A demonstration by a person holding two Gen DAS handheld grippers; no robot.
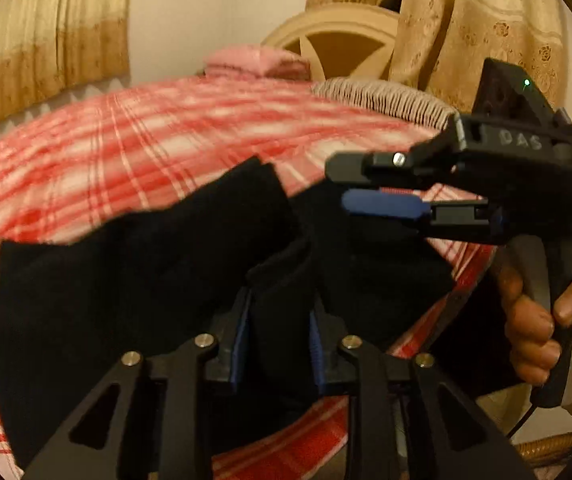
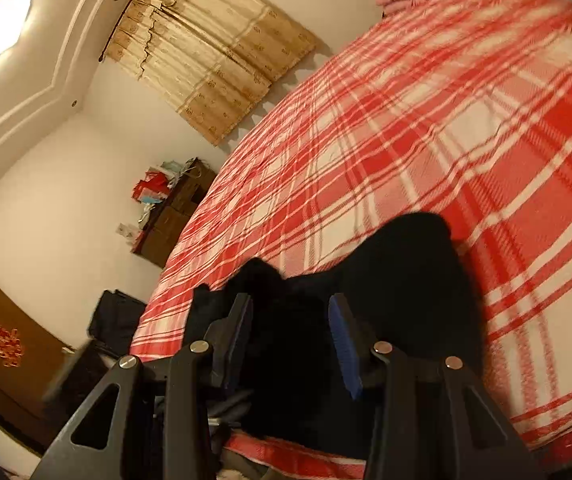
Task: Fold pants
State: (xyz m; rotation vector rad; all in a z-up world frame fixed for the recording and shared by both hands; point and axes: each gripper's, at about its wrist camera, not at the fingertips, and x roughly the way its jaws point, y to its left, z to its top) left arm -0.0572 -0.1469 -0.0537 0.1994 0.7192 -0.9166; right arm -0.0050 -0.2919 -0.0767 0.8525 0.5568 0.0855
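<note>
Black pants [image 1: 134,280] lie on a red and white plaid bed cover [image 1: 166,128], bunched near the bed's front edge. My left gripper [image 1: 278,320] is shut on a raised fold of the pants. My right gripper [image 1: 349,188] shows in the left wrist view, held in a hand at the right, its fingers a small gap apart above the pants with no cloth between them. In the right wrist view the right gripper [image 2: 291,320] stands over the black pants [image 2: 397,280] with its blue pads apart.
Pink pillows [image 1: 254,62] and a striped pillow [image 1: 385,98] lie at the head of the bed by a headboard [image 1: 337,36]. Curtains hang behind. A dark dresser [image 2: 174,216] and a black bag [image 2: 118,320] stand beside the bed.
</note>
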